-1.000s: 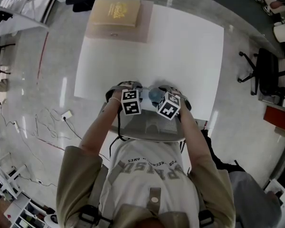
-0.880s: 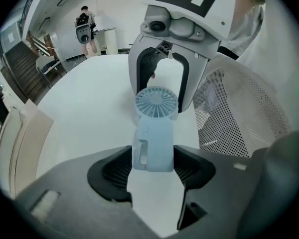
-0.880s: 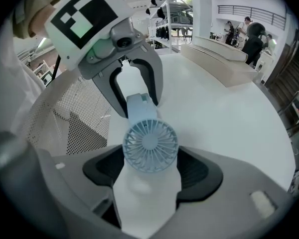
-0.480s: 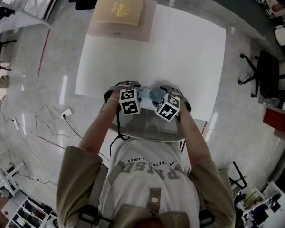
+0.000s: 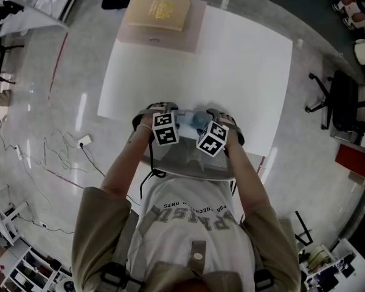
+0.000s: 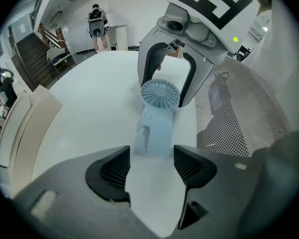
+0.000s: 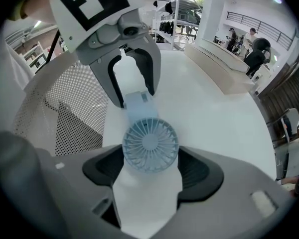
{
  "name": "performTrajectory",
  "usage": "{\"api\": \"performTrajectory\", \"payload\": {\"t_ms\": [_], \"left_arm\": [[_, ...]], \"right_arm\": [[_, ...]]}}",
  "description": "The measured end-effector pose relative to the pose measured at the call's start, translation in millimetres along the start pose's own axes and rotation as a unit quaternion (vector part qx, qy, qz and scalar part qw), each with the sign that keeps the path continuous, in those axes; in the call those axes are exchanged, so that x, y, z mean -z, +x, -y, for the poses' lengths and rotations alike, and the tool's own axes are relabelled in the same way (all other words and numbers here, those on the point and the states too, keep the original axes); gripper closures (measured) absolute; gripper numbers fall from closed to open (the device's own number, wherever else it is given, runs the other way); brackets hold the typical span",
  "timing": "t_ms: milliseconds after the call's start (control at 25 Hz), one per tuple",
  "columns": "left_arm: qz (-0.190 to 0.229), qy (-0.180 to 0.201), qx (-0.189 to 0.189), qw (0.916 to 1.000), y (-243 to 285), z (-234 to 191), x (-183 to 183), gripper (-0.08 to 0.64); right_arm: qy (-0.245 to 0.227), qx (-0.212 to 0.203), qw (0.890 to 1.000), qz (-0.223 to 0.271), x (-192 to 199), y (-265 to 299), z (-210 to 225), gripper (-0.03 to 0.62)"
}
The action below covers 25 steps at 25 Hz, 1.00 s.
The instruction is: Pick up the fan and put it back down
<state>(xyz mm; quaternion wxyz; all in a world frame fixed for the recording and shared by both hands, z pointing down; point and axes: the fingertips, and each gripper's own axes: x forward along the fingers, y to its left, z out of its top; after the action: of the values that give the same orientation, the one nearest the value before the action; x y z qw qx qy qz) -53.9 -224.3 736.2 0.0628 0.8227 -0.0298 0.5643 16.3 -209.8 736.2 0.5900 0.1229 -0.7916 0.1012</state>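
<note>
Pale blue plastic lies between our two tools: the fan is flat on the white table, grille upward, close to the table's near edge and right in front of us. Its round head points toward the right gripper and its squared handle toward the left gripper. In the right gripper view the head sits squarely between the jaws, and both black ribbed pads meet its rim, so we read this tool as clamped on the fan's head. In the left gripper view the jaws stand wide apart with only bare table between them. The end of the handle lies just beyond their tips and touches neither pad, so this tool is released. Both grippers point steeply down and face one another across the fan, and the left one's marker cube tilts up toward the head view. A grey perforated mesh panel stands just beside the table's near edge, between our body and the grippers. At the far left corner of the table a tan box rests on a pinkish board. On the pale floor a black office chair stands well apart to the right, and loose cables trail on the left.
</note>
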Motion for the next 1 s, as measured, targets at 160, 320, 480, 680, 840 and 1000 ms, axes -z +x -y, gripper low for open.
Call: {"api": "performTrajectory", "payload": {"t_ms": [160,320,480,680,840,1000], "left_arm": [[-0.001,-0.008,-0.004,1.0000,-3.7,0.5,2.4,0.278],[0.000,-0.012,-0.007,0.9999,-4.6,0.0,4.8,0.278],[-0.001,-0.018,-0.010,0.9998,-5.0,-0.8,6.0,0.278],[-0.004,-0.029,-0.019,0.9994,-8.6,-4.7,10.9,0.278],[-0.002,-0.035,-0.026,0.9990,-12.3,-7.6,12.6,0.279],[0.000,-0.040,-0.033,0.9987,-17.8,-9.1,12.9,0.278]], "right_arm": [[-0.002,0.000,1.000,-0.002,1.5,0.4,-1.9,0.259],[-0.001,0.002,1.000,0.002,-3.0,0.2,-0.7,0.259],[0.004,-0.005,1.000,0.004,-5.0,0.4,0.2,0.259],[0.004,-0.010,1.000,0.010,-8.1,-2.4,-2.9,0.259],[0.005,-0.013,1.000,0.016,-12.9,-5.5,-2.8,0.259],[0.011,-0.014,0.999,0.027,-17.8,-11.4,-1.1,0.259]]}}
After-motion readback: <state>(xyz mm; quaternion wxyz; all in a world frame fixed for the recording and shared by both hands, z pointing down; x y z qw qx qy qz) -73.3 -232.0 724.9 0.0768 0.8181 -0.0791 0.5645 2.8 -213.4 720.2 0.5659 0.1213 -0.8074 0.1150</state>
